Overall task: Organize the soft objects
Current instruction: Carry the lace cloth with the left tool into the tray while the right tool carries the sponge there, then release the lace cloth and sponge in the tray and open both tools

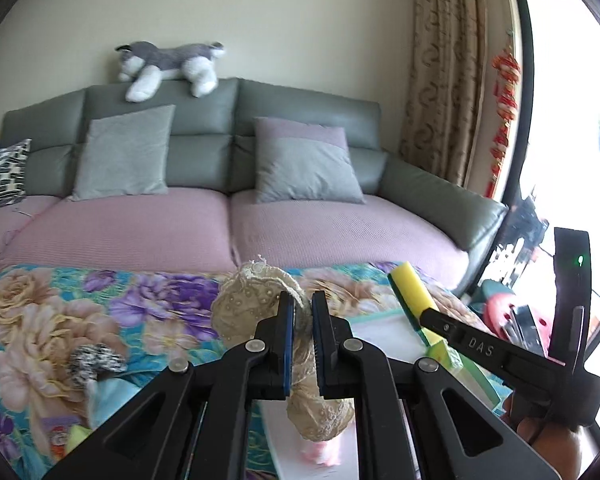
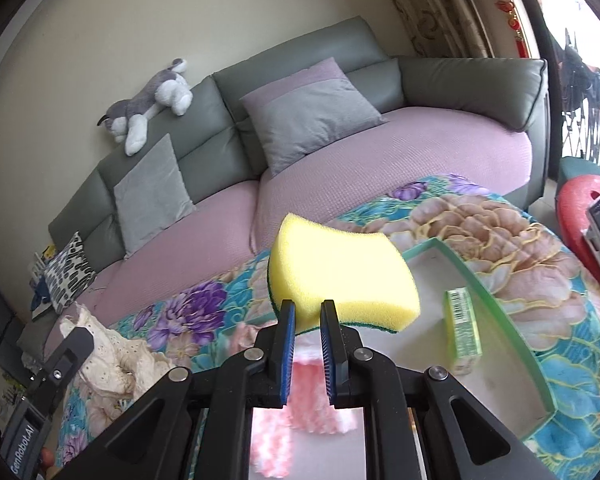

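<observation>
My left gripper is shut on a beige lace cloth that bunches up and hangs between the pads above the floral blanket. My right gripper is shut on the edge of a yellow sponge with a green scrub side, held over a green-rimmed white tray. The same sponge and the right gripper's arm show at the right of the left wrist view. A pink fluffy piece lies in the tray under the right gripper. The lace cloth also shows at lower left in the right wrist view.
A green packet lies in the tray. A speckled black-and-white soft item rests on the blanket. Behind stands a grey sofa with pink seat covers, cushions and a plush husky on top. A red stool stands at right.
</observation>
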Action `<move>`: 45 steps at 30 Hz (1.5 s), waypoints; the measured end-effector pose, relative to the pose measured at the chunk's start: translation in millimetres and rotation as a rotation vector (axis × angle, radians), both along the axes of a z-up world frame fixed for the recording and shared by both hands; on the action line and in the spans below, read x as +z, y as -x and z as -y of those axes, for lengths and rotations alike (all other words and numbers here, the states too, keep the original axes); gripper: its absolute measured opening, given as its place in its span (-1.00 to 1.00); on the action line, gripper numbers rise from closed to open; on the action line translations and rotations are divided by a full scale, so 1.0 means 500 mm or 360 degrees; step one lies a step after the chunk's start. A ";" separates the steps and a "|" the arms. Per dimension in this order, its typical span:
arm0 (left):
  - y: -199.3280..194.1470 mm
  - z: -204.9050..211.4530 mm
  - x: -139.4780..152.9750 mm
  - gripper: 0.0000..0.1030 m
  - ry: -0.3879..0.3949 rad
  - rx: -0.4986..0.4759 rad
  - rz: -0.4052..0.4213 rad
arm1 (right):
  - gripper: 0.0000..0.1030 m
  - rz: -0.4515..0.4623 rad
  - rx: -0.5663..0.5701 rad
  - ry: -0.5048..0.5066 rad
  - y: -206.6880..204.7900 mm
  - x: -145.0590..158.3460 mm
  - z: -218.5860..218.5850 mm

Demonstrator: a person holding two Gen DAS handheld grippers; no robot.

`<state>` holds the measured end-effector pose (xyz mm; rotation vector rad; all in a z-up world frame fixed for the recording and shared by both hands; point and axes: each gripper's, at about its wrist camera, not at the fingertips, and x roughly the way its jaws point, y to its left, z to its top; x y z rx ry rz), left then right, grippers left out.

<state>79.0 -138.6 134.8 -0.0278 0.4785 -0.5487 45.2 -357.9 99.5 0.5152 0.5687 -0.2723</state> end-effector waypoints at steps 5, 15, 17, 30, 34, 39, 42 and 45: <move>-0.010 0.050 -0.035 -0.83 -0.0040 -0.0063 -0.0043 | -0.74 -0.0069 -0.0021 -0.0009 -0.001 -0.027 0.017; -0.069 0.112 -0.154 -0.83 -0.0200 -0.0062 -0.0295 | -0.74 -0.0250 -0.0026 -0.0027 -0.028 -0.095 0.033; -0.078 0.121 -0.174 -0.83 -0.0234 -0.0057 -0.0349 | -0.74 -0.0265 -0.0026 -0.0030 -0.029 -0.100 0.035; -0.101 0.146 -0.238 -0.83 -0.0230 -0.0124 -0.0554 | -0.74 -0.0357 -0.0032 -0.0025 -0.040 -0.123 0.039; -0.100 0.161 -0.246 -0.83 -0.0237 -0.0160 -0.0576 | -0.74 -0.0371 -0.0035 -0.0023 -0.040 -0.125 0.039; -0.100 0.174 -0.252 -0.83 -0.0246 -0.0194 -0.0593 | -0.74 -0.0384 -0.0034 -0.0025 -0.042 -0.127 0.038; -0.101 0.180 -0.257 -0.83 -0.0231 -0.0210 -0.0611 | -0.74 -0.0391 -0.0038 -0.0021 -0.043 -0.128 0.037; -0.100 0.183 -0.255 -0.82 -0.0250 -0.0208 -0.0607 | -0.68 -0.0395 -0.0036 -0.0014 -0.042 -0.124 0.036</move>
